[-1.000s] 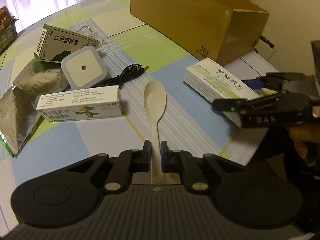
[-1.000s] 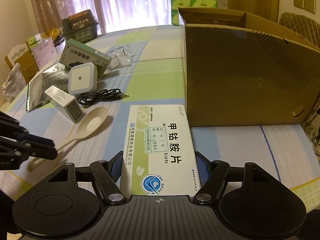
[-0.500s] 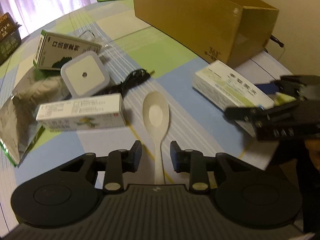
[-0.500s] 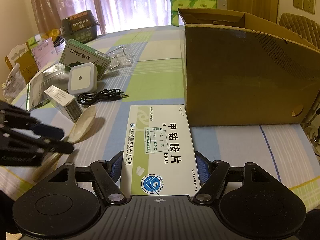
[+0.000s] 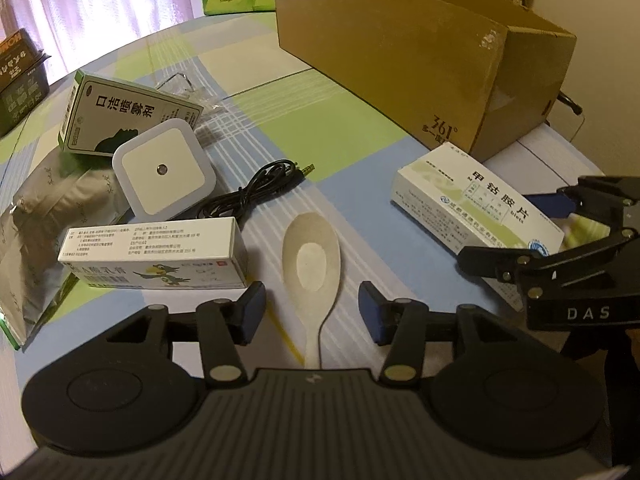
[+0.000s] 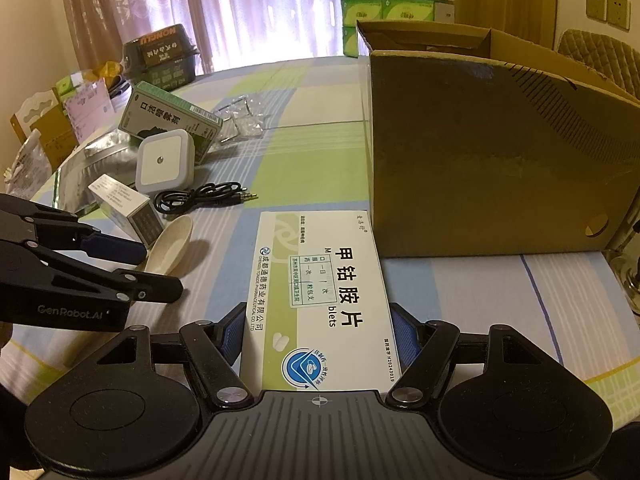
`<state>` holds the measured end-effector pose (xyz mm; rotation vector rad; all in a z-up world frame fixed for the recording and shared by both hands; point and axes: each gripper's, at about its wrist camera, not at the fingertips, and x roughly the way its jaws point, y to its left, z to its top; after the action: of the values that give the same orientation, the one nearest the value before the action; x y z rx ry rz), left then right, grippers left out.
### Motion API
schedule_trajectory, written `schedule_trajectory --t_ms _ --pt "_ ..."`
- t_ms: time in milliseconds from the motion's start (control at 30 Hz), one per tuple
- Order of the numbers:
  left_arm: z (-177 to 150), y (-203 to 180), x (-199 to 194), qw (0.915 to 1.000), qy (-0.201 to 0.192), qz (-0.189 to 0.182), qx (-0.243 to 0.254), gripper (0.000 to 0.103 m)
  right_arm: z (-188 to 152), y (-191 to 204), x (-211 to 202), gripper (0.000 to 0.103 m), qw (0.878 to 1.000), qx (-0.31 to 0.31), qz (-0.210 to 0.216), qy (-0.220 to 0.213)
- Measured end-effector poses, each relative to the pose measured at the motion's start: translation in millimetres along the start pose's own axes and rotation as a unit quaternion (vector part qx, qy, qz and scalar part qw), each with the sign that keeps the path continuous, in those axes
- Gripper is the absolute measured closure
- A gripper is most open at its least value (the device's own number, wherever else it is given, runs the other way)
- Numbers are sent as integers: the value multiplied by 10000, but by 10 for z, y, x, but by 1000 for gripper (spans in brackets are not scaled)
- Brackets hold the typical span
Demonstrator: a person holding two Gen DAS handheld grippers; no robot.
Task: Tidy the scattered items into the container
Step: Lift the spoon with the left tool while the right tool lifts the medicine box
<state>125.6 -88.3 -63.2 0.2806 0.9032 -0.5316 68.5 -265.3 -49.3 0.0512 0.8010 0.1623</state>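
Left wrist view: the spoon [image 5: 312, 258] is seen flat on the worktop [image 5: 360, 132], bowl towards the cardboard box [image 5: 420, 60], its handle running back between the wide-spread pads of the left claw [image 5: 311, 306], which touch nothing. For a sound grip the pads are best lowered about the thin handle and closed squarely, so the spoon is not tipped or skidded. Nearer the box, the white tablet carton [image 6: 320, 300] is straddled by the right claw [image 6: 318, 334]; its blue pads stand just beside the carton's long sides, and whether they already press cannot be told. A firm pinch is judged necessary before lifting over the box's high wall. On the far side of the spoon from the box, the black cable [image 5: 256, 192] and a toothpaste carton [image 5: 156, 254] should be left undisturbed.
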Motion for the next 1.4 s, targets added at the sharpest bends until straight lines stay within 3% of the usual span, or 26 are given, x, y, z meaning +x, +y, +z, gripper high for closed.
schedule_trajectory --t_ms 133,200,700,867,1033,1400 --pt "16 -17 6 10000 -61 -64 -27 77 -5 1 -2 29 10000 -4 5 -9" --pt "25 -26 2 10000 -52 -48 -28 78 -3 -4 -5 29 10000 10 16 -9" --pt "5 -34 -314 9995 -276 -64 128 78 20 9 -115 30 9998 77 34 -182" --pt "10 -31 -357 9994 -318 -96 128 78 0 58 -61 30 10000 -75 -12 -6" --pt "-8 -41 -333 9994 -277 -127 137 78 -46 145 37 29 9989 -439 -175 38" --pt "-15 -77 -104 9996 -50 -71 276 78 -31 164 113 29 9983 -537 -224 -33"
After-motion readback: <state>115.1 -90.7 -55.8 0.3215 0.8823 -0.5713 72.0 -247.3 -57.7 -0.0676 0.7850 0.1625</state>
